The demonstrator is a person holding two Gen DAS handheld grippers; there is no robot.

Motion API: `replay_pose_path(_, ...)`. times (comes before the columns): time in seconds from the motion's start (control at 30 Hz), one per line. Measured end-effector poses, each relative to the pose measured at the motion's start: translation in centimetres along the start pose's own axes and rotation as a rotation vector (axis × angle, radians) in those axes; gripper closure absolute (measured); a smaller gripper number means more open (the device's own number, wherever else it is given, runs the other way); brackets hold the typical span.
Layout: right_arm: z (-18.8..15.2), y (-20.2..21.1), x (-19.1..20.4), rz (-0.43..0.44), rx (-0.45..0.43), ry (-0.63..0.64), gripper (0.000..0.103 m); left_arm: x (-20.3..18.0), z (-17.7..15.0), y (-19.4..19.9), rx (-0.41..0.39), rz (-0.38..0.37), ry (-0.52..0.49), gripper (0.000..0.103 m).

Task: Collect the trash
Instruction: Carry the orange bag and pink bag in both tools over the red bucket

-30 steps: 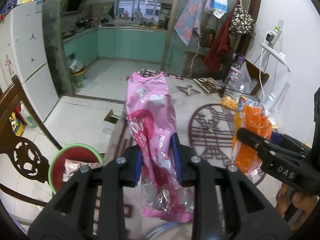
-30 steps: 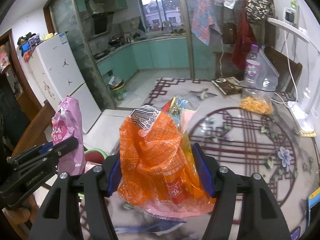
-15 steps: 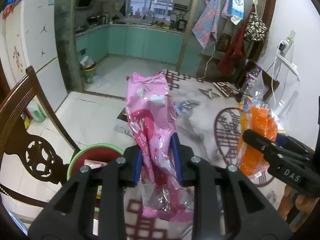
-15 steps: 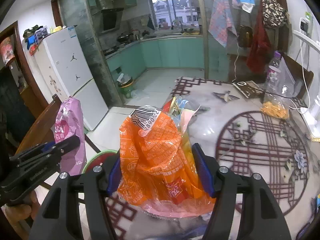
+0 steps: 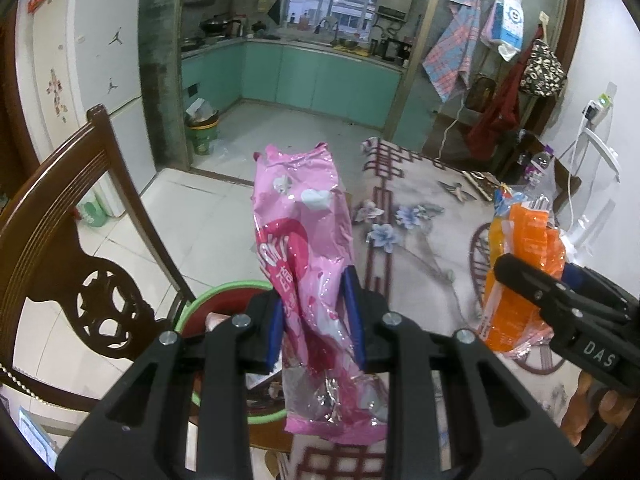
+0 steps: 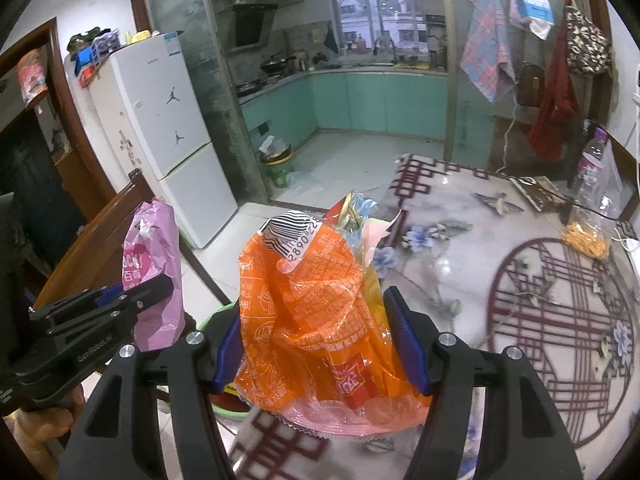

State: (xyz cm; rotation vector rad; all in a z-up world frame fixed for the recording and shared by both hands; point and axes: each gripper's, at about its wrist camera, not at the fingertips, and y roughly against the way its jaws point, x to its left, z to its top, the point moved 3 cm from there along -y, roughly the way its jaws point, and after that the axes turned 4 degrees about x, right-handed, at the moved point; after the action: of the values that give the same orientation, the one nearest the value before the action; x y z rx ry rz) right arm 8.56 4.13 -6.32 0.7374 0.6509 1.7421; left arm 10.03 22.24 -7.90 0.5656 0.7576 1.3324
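My left gripper is shut on a tall pink snack bag, held upright over the table's left edge. Below and left of it stands a green-rimmed red bin with wrappers inside, partly hidden by the fingers. My right gripper is shut on a crumpled bundle of orange wrappers with other packets behind it. In the left wrist view the orange wrappers and right gripper appear at right. In the right wrist view the pink bag and left gripper appear at left.
A carved wooden chair stands left of the bin. The patterned table carries a plastic bottle and a bag of yellow snacks at its far right. A second green bin sits on the kitchen floor by the fridge.
Both grippers have travelled left together with their wrappers, from over the table toward its left edge. The chair and the green-rimmed bin have come further into view.
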Motion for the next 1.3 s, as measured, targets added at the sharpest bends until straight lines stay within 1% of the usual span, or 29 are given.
replay_pose_path(0.3,0.6,-2.8,3.6,0.029,0.036,0.034,0.041,4.0,0.3,-0.9,0.026,0.033,0.037,0.077)
replay_pose_path(0.7,0.5,-6.9,6.7,0.068,0.113,0.064,0.041,8.1,0.1,-2.9,0.078,0.058,0.076,0.077)
replay_pose_path(1.2,-0.4,-11.5,7.6,0.088,0.217,0.083,0.04,10.0,0.0,-7.1,0.164,0.053,0.093,0.076)
replay_pose_path(1.23,-0.4,-11.7,7.6,0.095,0.224,0.083,0.036,10.1,0.0,-7.5,0.174,0.055,0.094,0.075)
replay_pose_path(1.27,-0.6,-12.1,7.7,0.113,0.239,0.086,0.035,10.3,-0.1,-7.8,0.181,0.059,0.097,0.07)
replay_pose_path(1.3,-0.7,-12.4,8.0,0.119,0.247,0.088,0.033,10.4,-0.1,-8.1,0.188,0.062,0.101,0.056)
